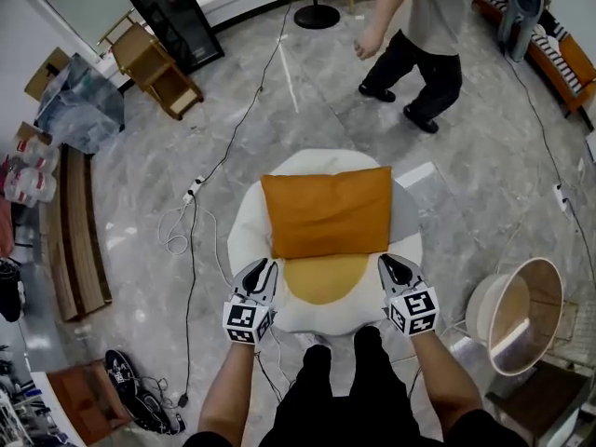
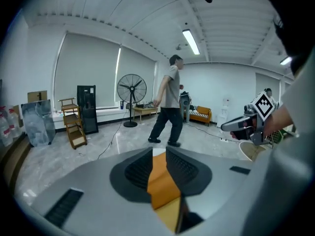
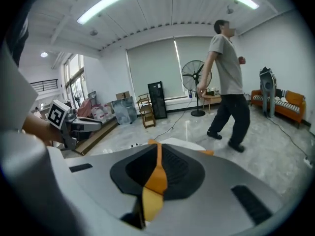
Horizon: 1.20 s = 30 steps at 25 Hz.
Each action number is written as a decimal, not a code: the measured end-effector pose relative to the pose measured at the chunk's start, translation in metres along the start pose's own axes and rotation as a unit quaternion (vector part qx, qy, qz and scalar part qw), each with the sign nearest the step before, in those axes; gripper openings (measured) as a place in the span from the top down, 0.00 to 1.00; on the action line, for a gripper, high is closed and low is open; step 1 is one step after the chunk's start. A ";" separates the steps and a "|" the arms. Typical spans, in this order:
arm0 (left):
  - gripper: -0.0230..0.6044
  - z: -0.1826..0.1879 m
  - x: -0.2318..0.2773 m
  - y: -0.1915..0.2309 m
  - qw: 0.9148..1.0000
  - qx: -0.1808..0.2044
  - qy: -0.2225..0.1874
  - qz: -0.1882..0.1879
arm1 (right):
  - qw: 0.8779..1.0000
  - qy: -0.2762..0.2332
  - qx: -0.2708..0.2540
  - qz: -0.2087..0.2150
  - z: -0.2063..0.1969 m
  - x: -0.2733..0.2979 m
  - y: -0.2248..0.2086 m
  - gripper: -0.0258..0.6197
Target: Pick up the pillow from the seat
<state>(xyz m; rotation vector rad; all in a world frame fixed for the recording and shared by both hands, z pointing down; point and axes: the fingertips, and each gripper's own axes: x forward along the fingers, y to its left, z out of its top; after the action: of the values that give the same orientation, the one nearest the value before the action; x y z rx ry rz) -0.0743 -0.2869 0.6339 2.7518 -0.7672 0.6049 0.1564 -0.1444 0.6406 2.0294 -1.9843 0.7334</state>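
The pillow (image 1: 326, 210) is a plump rectangle in burnt orange. Its cover is smooth, with a few soft creases and neatly seamed edges. It lies flat across the far half of a round white seat (image 1: 244, 226), long side towards the person holding the tools, with white showing past both of its short ends. Its near edge overlaps a mustard-yellow seat pad (image 1: 324, 279), which shows as a half-moon in front of it.

The left gripper (image 1: 264, 267) sits low over the seat's near-left rim, its tip just beside the pillow's near-left corner. Its fingers stand slightly apart, and only a strip of orange and yellow shows through the narrow slot; they are not pressing on anything. The right gripper (image 1: 390, 265) mirrors it at the near-right corner, fingers drawn together to a thin slit with nothing caught between them. From here I cannot tell whether either tip touches the fabric.

Beyond the seat, another person (image 1: 419, 35) in a grey top and dark trousers walks over the grey marble floor (image 1: 279, 119).
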 end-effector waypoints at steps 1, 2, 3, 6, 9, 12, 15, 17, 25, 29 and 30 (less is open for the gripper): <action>0.78 -0.007 0.013 0.002 1.000 -0.006 0.004 -0.005 | 1.000 0.010 0.006 0.004 -0.009 0.010 -0.009 0.86; 0.71 -0.016 0.026 0.005 1.000 -0.016 0.009 -0.012 | 1.000 0.021 0.014 0.011 -0.019 0.021 -0.018 0.78; 0.61 -0.025 0.039 0.007 0.999 -0.028 0.013 -0.020 | 0.999 0.032 0.020 0.018 -0.030 0.032 -0.026 0.72; 0.35 -0.050 0.069 0.021 0.998 -0.059 0.016 -0.027 | 0.997 0.060 0.028 0.028 -0.061 0.061 -0.047 0.59; 0.30 -0.080 0.096 0.041 0.997 -0.068 0.032 -0.009 | 0.996 0.073 0.047 0.038 -0.085 0.091 -0.068 0.43; 0.23 -0.119 0.122 0.057 0.994 -0.085 0.068 -0.002 | 0.991 0.092 0.079 0.049 -0.113 0.123 -0.086 0.26; 0.17 -0.160 0.152 0.069 0.988 -0.120 0.097 0.002 | 0.986 0.121 0.105 0.051 -0.151 0.152 -0.113 0.16; 0.15 -0.181 0.172 0.080 0.984 -0.145 0.105 0.004 | 0.982 0.135 0.125 0.048 -0.176 0.170 -0.132 0.12; 0.13 -0.254 0.236 0.119 0.973 -0.163 0.165 0.000 | 0.967 0.142 0.211 0.026 -0.244 0.233 -0.204 0.09; 0.13 -0.286 0.254 0.143 0.966 -0.170 0.192 0.001 | 0.963 0.156 0.216 0.039 -0.268 0.252 -0.233 0.08; 0.13 -0.292 0.259 0.147 0.965 -0.170 0.197 -0.003 | 0.963 0.162 0.211 0.048 -0.274 0.256 -0.237 0.08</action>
<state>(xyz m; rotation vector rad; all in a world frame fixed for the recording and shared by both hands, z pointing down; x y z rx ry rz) -0.0471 -0.4327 1.0232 2.2245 -0.6896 0.8903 0.3256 -0.2199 1.0436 1.8626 -1.8587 1.5151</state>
